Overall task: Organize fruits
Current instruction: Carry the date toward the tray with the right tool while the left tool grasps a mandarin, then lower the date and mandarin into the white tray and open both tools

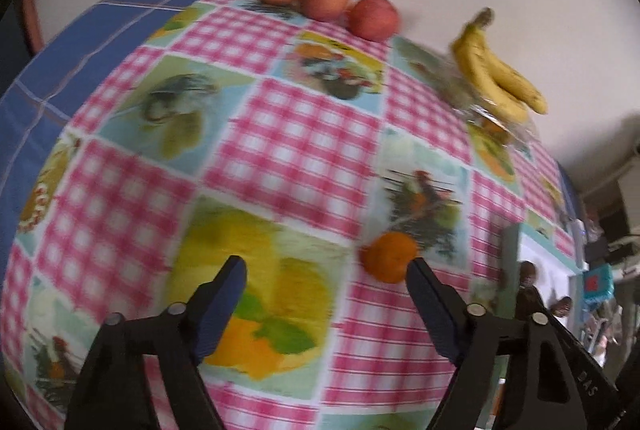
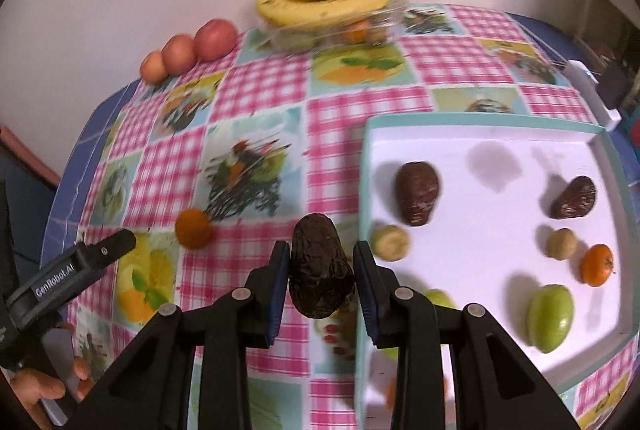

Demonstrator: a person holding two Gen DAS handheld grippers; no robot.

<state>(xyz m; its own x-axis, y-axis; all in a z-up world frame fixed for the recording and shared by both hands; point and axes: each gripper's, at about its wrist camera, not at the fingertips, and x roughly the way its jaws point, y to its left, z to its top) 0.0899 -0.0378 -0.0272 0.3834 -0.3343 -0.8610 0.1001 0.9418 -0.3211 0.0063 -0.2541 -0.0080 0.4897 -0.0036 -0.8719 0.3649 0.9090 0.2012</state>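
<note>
Right gripper (image 2: 322,272) is clamped on a dark avocado (image 2: 320,270), just left of the white tray (image 2: 480,122). Left gripper (image 1: 326,276) gapes wide over the surface (image 1: 280,134), its right fingertip beside a tangerine (image 1: 389,256).

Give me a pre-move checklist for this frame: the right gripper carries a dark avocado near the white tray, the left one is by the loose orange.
1. Right gripper holds the avocado between its fingers: ok.
2. Bare spot in the white tray for a drop: ok.
3. Avocado already over the tray: not ok, it is left of the rim.
4. Left gripper open: ok.
5. Loose orange between the left fingers: not ok, it sits at the right fingertip.
6. Grip firmness: cannot tell.
</note>
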